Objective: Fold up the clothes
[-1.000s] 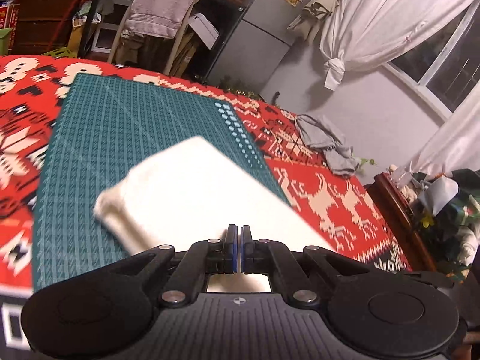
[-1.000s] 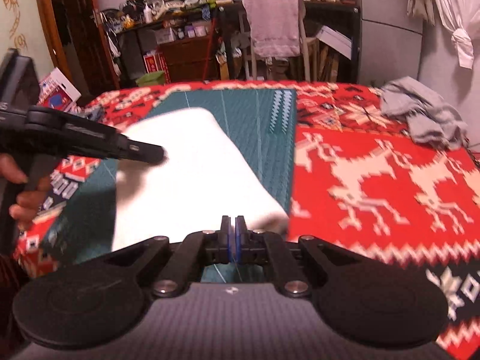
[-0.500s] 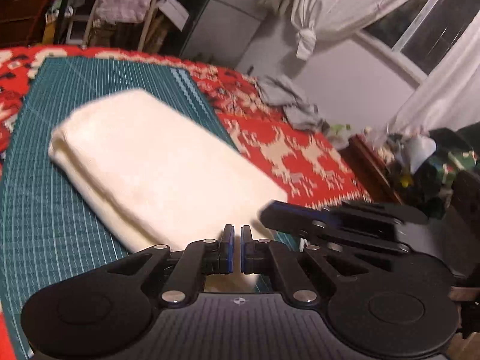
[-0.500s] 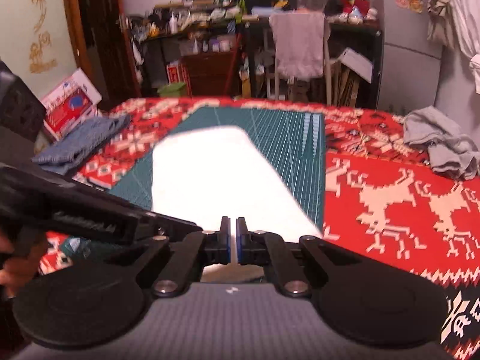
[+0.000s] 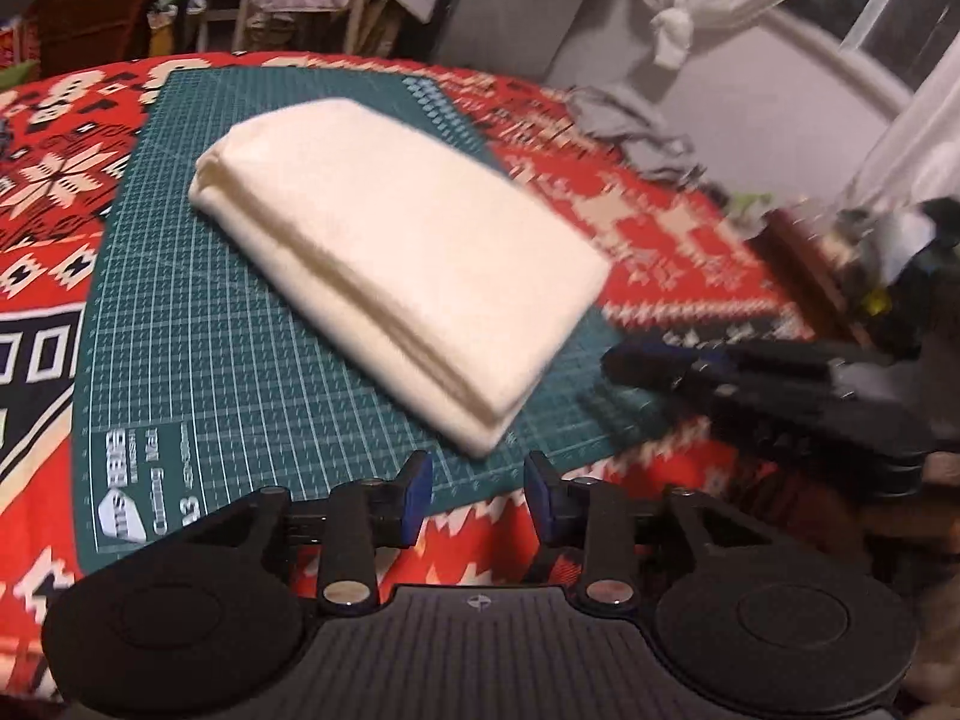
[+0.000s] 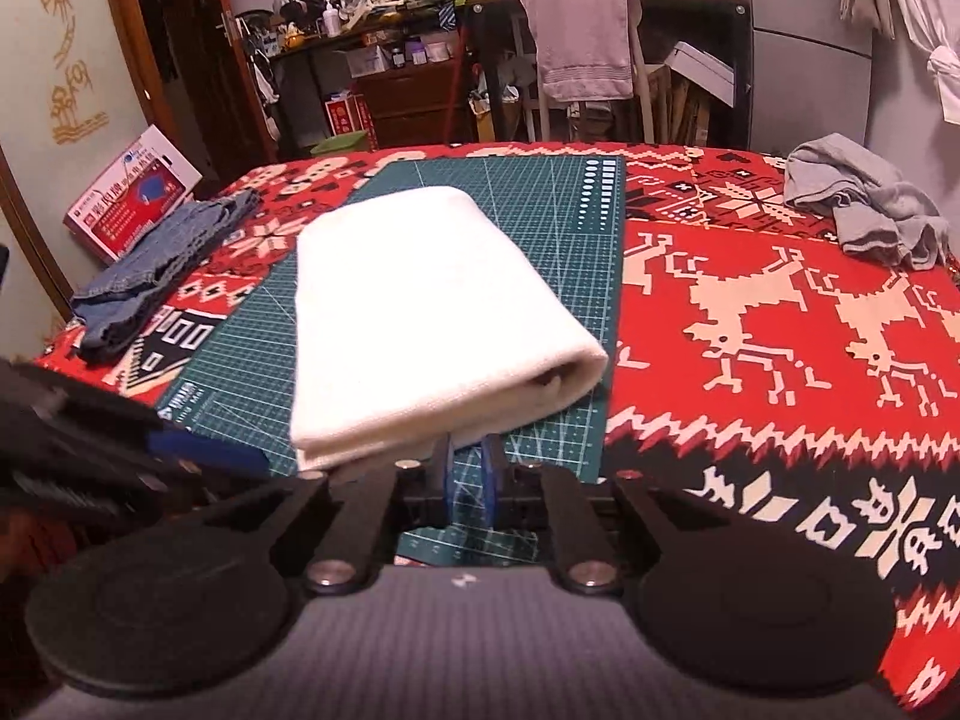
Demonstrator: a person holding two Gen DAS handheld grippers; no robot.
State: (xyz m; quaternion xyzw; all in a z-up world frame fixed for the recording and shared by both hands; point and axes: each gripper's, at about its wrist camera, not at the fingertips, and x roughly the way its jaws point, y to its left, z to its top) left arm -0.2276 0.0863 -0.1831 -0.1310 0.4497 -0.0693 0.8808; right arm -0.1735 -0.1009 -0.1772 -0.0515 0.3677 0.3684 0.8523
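Jaws of the left gripper (image 5: 478, 495) and right gripper (image 6: 467, 468), pinched together half a second ago, now stand apart and empty. The folded cream garment (image 6: 420, 312) lies released on the green cutting mat (image 6: 240, 372). This item appears finished; the crumpled grey garment (image 6: 870, 210) likely follows.

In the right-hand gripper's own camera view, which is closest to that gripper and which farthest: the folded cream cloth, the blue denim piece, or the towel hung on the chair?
1. Folded cream cloth, straight ahead on the green mat, just beyond the right gripper.
2. Blue denim piece, farther off, at the left table edge.
3. Towel on the chair, farthest, beyond the table's far side.
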